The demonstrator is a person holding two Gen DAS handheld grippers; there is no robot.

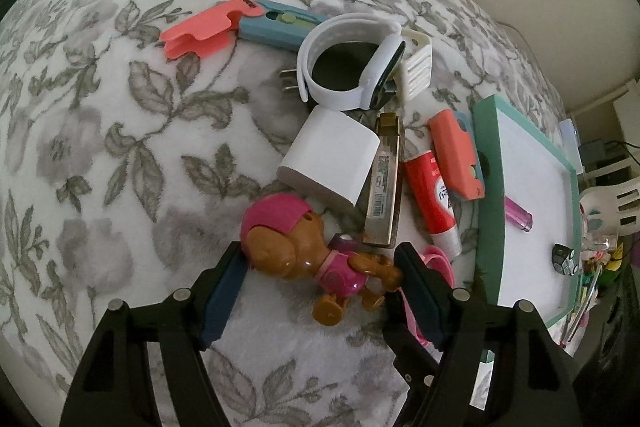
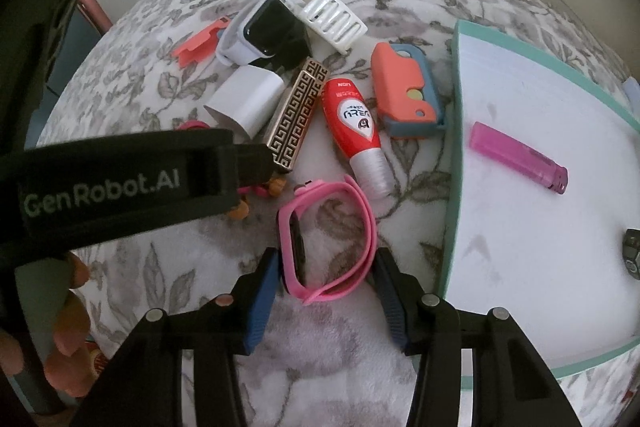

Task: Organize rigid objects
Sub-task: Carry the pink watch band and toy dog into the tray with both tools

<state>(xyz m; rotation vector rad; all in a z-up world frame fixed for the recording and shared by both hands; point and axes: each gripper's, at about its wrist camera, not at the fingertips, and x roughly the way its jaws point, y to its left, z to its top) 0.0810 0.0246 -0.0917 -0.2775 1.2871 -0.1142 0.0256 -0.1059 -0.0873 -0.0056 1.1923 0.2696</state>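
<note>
A brown toy dog in pink (image 1: 304,259) lies on the flowered blanket between the fingers of my left gripper (image 1: 320,251). The pads flank its head and paw closely, and I see no firm press. A pink watch band (image 2: 328,239) lies between the fingers of my right gripper (image 2: 326,253), whose blue pads stand just beside its face and strap. The pink band also peeks out behind the left gripper's right finger (image 1: 416,291). To the right sits a teal tray (image 2: 450,187) holding a pink lighter (image 2: 518,157) and a small dark object (image 2: 632,253).
Beyond the grippers lie a white charger (image 1: 332,157), a gold patterned bar (image 2: 296,115), a red tube (image 2: 356,119), two coral-and-blue cutters (image 1: 456,155) (image 1: 208,31), a white watch (image 1: 348,67) and a white clip (image 2: 332,17). A hand (image 2: 68,307) holds the left gripper's body (image 2: 120,187).
</note>
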